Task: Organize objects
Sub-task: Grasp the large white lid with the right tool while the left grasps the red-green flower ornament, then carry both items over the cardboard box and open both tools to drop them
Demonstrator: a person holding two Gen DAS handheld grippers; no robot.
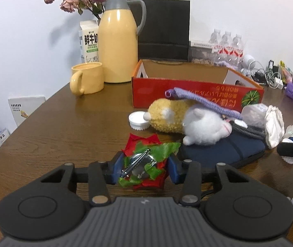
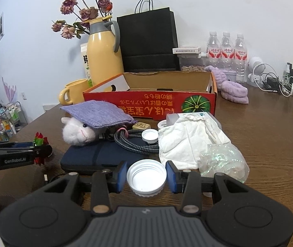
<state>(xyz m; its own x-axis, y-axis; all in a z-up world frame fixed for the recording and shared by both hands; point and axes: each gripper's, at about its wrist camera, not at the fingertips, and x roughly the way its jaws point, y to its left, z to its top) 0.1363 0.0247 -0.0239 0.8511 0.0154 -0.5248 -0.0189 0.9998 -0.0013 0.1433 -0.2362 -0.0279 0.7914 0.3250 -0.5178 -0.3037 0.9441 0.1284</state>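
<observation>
Landmark: one red cardboard box [image 2: 150, 103], rectangular, open-topped, plain brown inside, printed with a green pumpkin, is standing on the brown wood-grain table [image 2: 269, 144].
Left gripper [image 1: 146, 167]: its blue pads are pressing on both sides of one fabric flower brooch [image 1: 144, 164], red petals and green leaves around a round metal back with a pin, in front of the box on the near side; whether the brooch is clear of the table cannot be told.
Right gripper [image 2: 146, 177]: its blue pads are clamping one white plastic lid [image 2: 146, 178], round, ribbed at the rim, open side up, in front of the box.
Other lids: two, white and round; one [image 1: 139, 120] is lying just in front of the box's left corner, touching the plush toy; one [image 2: 150, 135] is resting beside the cable.
Plush toy [image 1: 187, 121]: one, fuzzy, yellow and white, is lying on its side in front of the box, partly on the navy pouch.
Knitted cloth [image 2: 99, 113]: one, purple, square, is draping over the toy.
Navy pouch [image 2: 97, 158]: one, flat, fabric, is lying in front of the box.
Cable [image 2: 134, 142]: one, braided grey, coiled, is resting on the pouch.
White cloth bag [image 2: 191, 142]: one, crumpled, is lying in front of the box's right end.
Behind the box: one yellow jug [image 1: 118, 47], smooth with grey collar; one black paper bag [image 1: 163, 28]; three clear water bottles [image 2: 226, 51].
Left of the box: one yellow mug [image 1: 86, 78].
</observation>
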